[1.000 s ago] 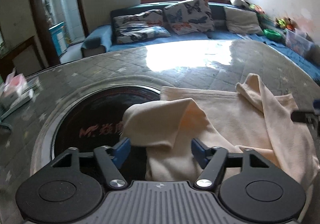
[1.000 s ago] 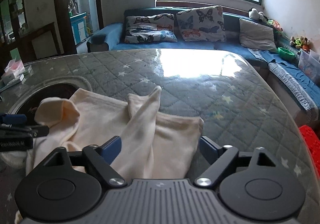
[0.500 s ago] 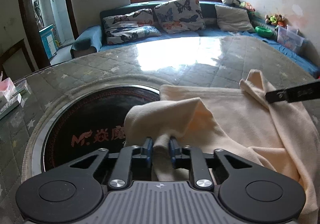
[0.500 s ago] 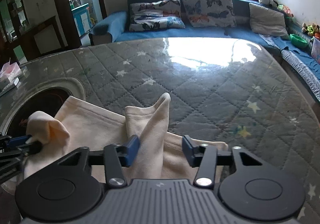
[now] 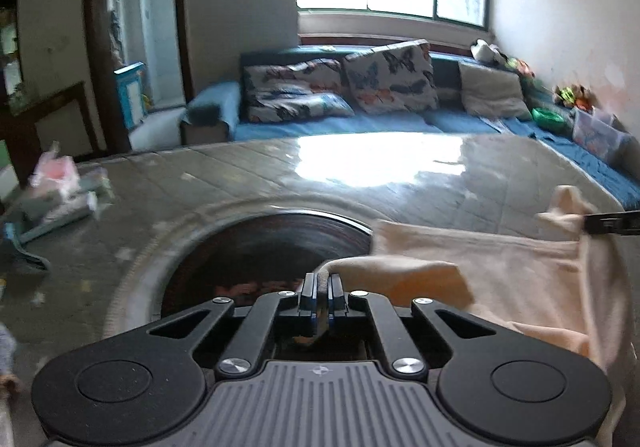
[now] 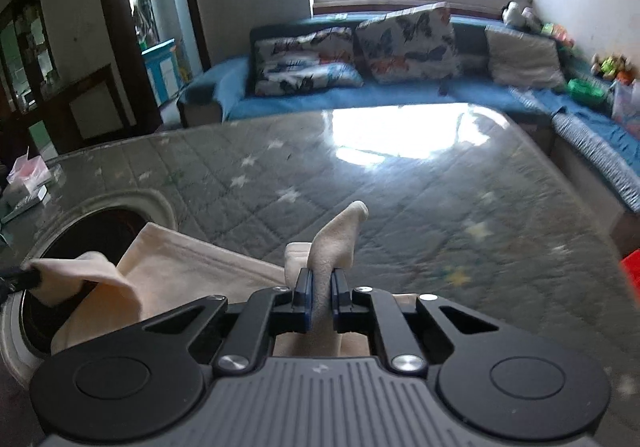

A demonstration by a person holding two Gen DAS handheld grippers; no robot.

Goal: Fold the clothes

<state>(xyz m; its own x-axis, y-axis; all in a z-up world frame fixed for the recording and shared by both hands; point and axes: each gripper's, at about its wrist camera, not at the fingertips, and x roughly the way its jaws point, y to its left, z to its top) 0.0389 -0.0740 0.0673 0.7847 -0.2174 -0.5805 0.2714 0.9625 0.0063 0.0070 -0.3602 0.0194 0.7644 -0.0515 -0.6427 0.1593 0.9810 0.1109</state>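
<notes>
Two grips are on: our left gripper (image 5: 322, 301) is closed on one corner of the cream cloth (image 5: 500, 271), our right gripper (image 6: 321, 297) pinches another. The rest drapes over the quilted table (image 6: 420, 207) and the dark round inset (image 5: 260, 251). We judge it best to raise both corners level, keep the edge taut, and carry it across evenly.
</notes>
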